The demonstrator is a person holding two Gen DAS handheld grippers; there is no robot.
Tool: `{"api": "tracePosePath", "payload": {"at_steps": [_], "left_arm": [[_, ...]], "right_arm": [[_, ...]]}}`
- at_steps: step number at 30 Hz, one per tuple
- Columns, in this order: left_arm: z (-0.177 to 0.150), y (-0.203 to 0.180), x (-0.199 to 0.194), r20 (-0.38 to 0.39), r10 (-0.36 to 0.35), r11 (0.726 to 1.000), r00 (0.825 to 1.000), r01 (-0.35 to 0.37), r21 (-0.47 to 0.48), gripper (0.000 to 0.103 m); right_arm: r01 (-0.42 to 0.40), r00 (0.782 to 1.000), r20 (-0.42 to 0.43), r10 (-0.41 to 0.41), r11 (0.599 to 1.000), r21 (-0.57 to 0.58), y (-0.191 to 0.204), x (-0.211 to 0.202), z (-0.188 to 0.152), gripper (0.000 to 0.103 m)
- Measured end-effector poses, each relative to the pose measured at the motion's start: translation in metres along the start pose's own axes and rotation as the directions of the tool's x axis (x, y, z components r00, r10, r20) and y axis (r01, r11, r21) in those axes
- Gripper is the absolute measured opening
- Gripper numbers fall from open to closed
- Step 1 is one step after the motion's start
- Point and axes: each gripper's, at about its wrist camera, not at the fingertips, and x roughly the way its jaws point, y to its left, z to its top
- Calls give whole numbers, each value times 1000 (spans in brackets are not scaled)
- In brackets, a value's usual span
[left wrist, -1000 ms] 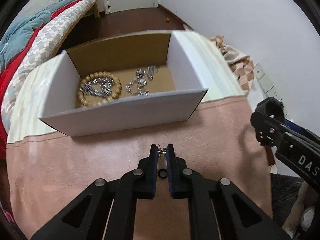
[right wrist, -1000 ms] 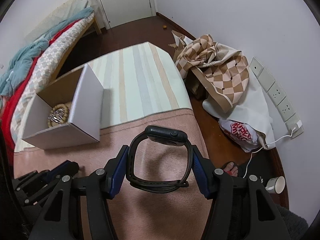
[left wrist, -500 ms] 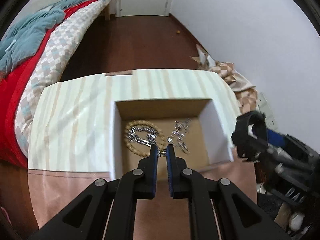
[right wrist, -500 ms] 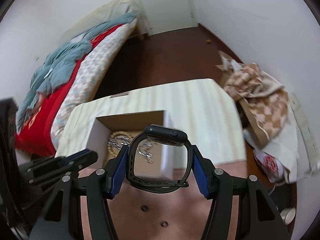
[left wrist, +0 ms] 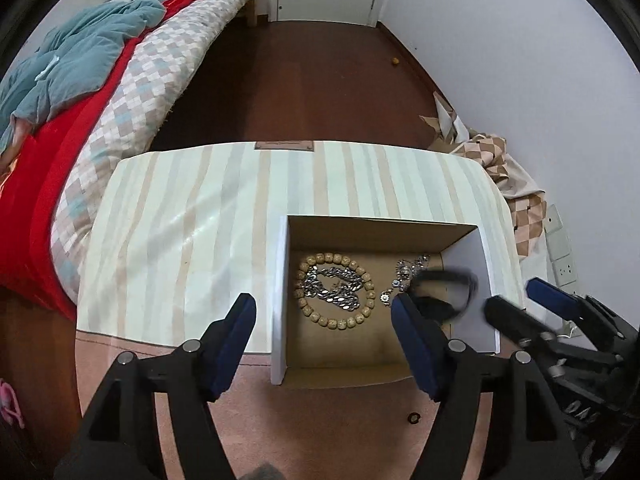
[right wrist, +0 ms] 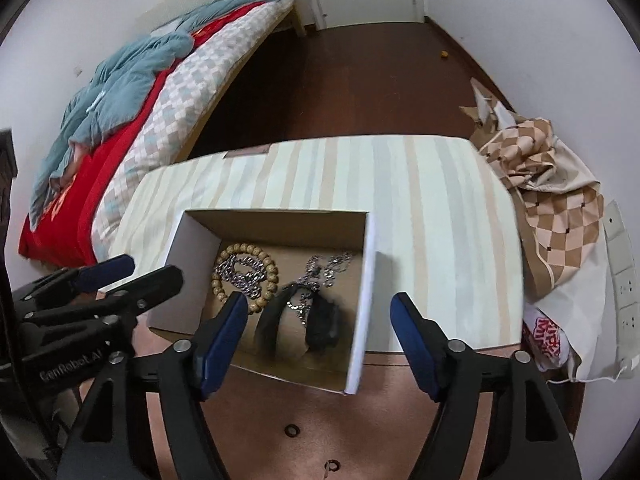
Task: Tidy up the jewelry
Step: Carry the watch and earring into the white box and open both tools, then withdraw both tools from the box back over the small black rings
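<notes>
An open white cardboard box (left wrist: pixel 280 280) (right wrist: pixel 366 300) sits on the striped table. In it lie a wooden bead bracelet (left wrist: pixel 336 292) (right wrist: pixel 248 276), silver chains (left wrist: pixel 412 268) (right wrist: pixel 328 268) and a black watch (left wrist: pixel 444 292) (right wrist: pixel 320 320), blurred in motion. My left gripper (left wrist: pixel 324 312) is open and empty above the box's near edge. My right gripper (right wrist: pixel 320 316) is open and empty above the box, with the watch below it. It also shows in the left wrist view (left wrist: pixel 536 304).
Small black rings (left wrist: pixel 413 419) (right wrist: pixel 291 430) lie on the pink cloth (left wrist: pixel 320 420) in front of the box. A bed (left wrist: pixel 80 100) stands at the left. A checkered cloth pile (right wrist: pixel 552 200) and wall sockets (right wrist: pixel 620 272) are at the right.
Both grippers have opened. The right one has let go of the black watch, which drops into the box. The left one has released its small silver piece.
</notes>
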Motion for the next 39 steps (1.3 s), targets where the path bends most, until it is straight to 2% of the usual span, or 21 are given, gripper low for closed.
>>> {"api": "tracePosePath", "payload": {"at_steps": [3,5,6,7,10,11,12,20,30,39], "left_arm": [[-1,4,-3,9,29,1000,1000,-29,6,71],[-3,7,-5,13,42,999,999,-42,2,79],[-5,8,-7,20,54,999,998,-54,4,88],[-7,8,-8,28,65,998,997,-65,8,93],[-15,8,-14,58,109,994,992,-111,26,97],[-18,6,-16,67,116,992,991,-119,34,99],[-22,5,-17,75,120,991,990,-124,40,99],[-41,4,-32,97,142,989,985,-146,34,99],[-63,2,-86,200,166,985,966,-173,19,99],[-82,5,-117,233,155,987,960,-160,5,99]], "right_arm": [[10,1000,8,-10,1000,23,-7,-9,-2,76],[33,999,12,-33,999,21,-10,-14,-5,76],[41,999,11,-41,999,20,-10,-15,-7,77],[51,999,9,-51,999,19,-11,-15,-9,77],[108,994,3,-108,994,1,-9,-15,-16,87],[133,991,3,-133,991,-9,-7,-14,-19,94],[152,988,2,-152,988,-15,-6,-13,-22,98],[232,973,32,-231,972,-28,7,-29,-38,101],[269,956,122,-266,963,-7,23,-86,-53,102],[266,947,183,-265,964,17,38,-132,-68,101]]}}
